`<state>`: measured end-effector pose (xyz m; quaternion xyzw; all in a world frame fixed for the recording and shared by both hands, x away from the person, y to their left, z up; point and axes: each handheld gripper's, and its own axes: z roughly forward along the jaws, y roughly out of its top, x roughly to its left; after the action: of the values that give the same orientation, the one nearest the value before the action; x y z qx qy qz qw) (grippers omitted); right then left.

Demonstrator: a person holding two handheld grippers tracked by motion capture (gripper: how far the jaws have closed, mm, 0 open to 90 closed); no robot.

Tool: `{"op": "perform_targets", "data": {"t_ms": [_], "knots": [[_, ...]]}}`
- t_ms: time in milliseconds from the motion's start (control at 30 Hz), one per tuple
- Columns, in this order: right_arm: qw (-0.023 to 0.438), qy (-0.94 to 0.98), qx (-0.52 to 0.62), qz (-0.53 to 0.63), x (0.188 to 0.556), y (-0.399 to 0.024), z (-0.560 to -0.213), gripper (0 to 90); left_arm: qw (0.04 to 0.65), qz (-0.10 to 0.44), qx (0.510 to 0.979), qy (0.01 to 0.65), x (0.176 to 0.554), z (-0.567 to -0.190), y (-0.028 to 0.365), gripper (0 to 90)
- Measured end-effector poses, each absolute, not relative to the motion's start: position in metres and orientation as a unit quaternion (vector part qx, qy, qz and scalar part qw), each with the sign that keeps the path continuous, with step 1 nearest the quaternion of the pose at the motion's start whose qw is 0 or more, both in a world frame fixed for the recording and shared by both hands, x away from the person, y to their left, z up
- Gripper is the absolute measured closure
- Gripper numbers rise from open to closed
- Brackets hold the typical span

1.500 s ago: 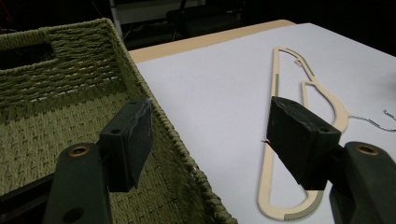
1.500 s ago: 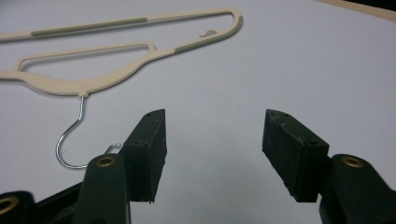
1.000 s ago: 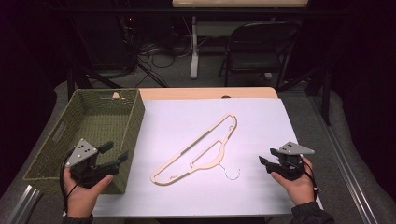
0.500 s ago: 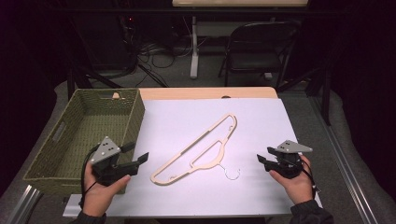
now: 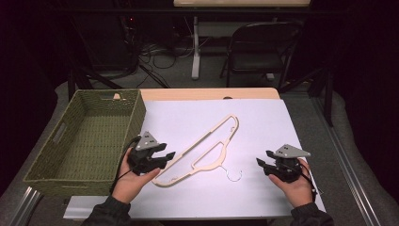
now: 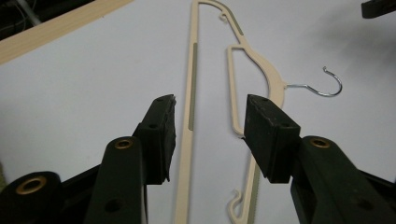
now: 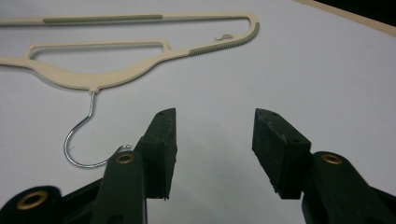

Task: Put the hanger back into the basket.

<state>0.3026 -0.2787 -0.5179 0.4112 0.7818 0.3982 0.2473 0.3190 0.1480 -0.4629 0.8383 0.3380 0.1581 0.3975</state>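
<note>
from the high view the cream hanger (image 5: 202, 150) lies flat on the white tabletop (image 5: 263, 122) beside the basket (image 5: 84, 136), left gripper (image 5: 170, 155) at its near end. left gripper view: fingers (image 6: 161, 135) closing in, straddling both hanger bars without touching, so the grab looks underway and probably needs more squeeze. right gripper view: the right gripper (image 7: 212, 149) sits with fingers spread, just closing a bit, on bare tabletop near the wire hook (image 7: 84, 135).

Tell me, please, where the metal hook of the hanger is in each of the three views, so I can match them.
High view: the metal hook lies low in the middle, on the white sheet, nearer the right gripper.
Left gripper view: the hook is at the right, past the right jaw.
Right gripper view: the hook is low left, beside the left jaw.
Shared landmark: the cream hanger that the hook grows from.
</note>
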Motion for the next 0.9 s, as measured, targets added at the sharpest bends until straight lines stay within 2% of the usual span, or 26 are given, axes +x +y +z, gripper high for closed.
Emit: {"op": "perform_targets", "data": {"t_ms": [467,900], "knots": [[0.25,0.78,0.416,0.394,0.301,-0.281,-0.519,52.1,0.353,0.124,0.864,0.337,0.346,-0.491,0.107,63.1],[0.25,0.776,0.421,0.398,0.302,-0.282,-0.522,52.0,0.329,0.081,0.876,0.342,0.366,-0.511,0.085,64.6]]}}
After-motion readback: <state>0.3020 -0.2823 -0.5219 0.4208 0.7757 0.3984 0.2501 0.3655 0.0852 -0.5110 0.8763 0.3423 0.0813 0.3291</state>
